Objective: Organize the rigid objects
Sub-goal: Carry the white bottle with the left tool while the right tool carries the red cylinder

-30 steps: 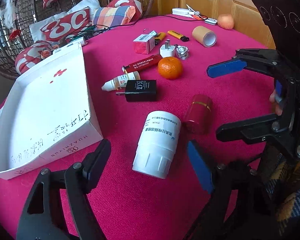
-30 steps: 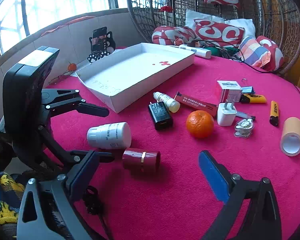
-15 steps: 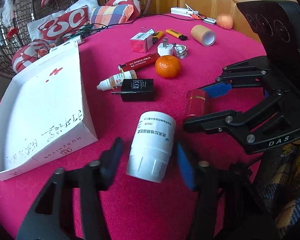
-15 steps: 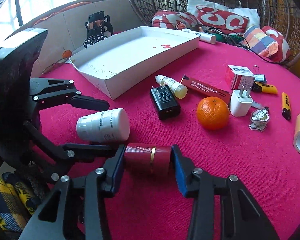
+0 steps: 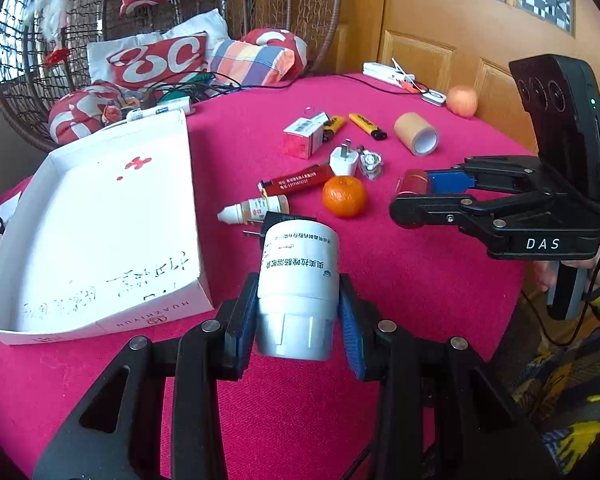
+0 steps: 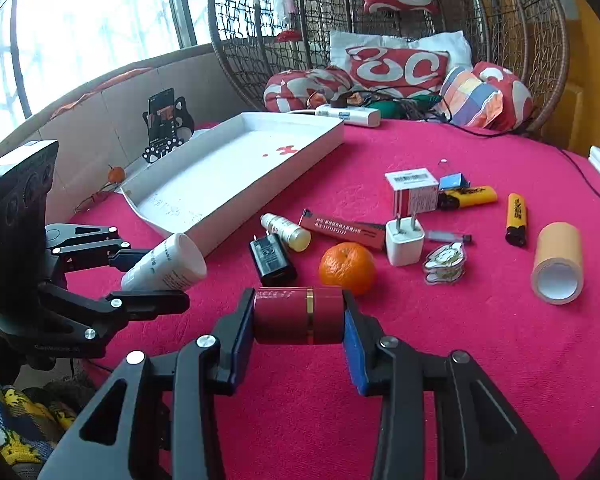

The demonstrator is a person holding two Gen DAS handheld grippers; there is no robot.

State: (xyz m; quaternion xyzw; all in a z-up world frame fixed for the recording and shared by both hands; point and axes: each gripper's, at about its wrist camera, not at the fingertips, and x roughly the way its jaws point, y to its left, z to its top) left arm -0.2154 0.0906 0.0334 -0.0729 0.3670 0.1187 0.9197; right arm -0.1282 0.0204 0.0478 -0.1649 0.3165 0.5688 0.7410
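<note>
My left gripper [image 5: 298, 312] is shut on a white pill bottle [image 5: 300, 272], its blue pads pressing the ribbed cap end, and the bottle is tilted up off the pink tablecloth. In the right wrist view the same bottle [image 6: 168, 264] sits in the left gripper [image 6: 160, 280] beside the white cardboard tray [image 6: 228, 168]. My right gripper [image 6: 299, 316] has its jaws closing on a dark red cylinder with a gold band [image 6: 296, 314], the pads pressing its two ends, held crosswise. From the left wrist view the right gripper [image 5: 414, 194] with the red cylinder [image 5: 412, 182] is at the right.
The open tray [image 5: 100, 220] lies left of the bottle. Mid-table lie an orange [image 5: 344, 196], black charger [image 6: 272, 260], dropper bottle [image 6: 286, 232], white plug [image 6: 404, 240], lighters, a small box and a tape roll [image 6: 558, 262]. A wicker chair with cushions stands behind.
Both grippers have gone from open to shut, the left on the white bottle, the right on the red cylinder. Both objects have been raised a little off the cloth.
</note>
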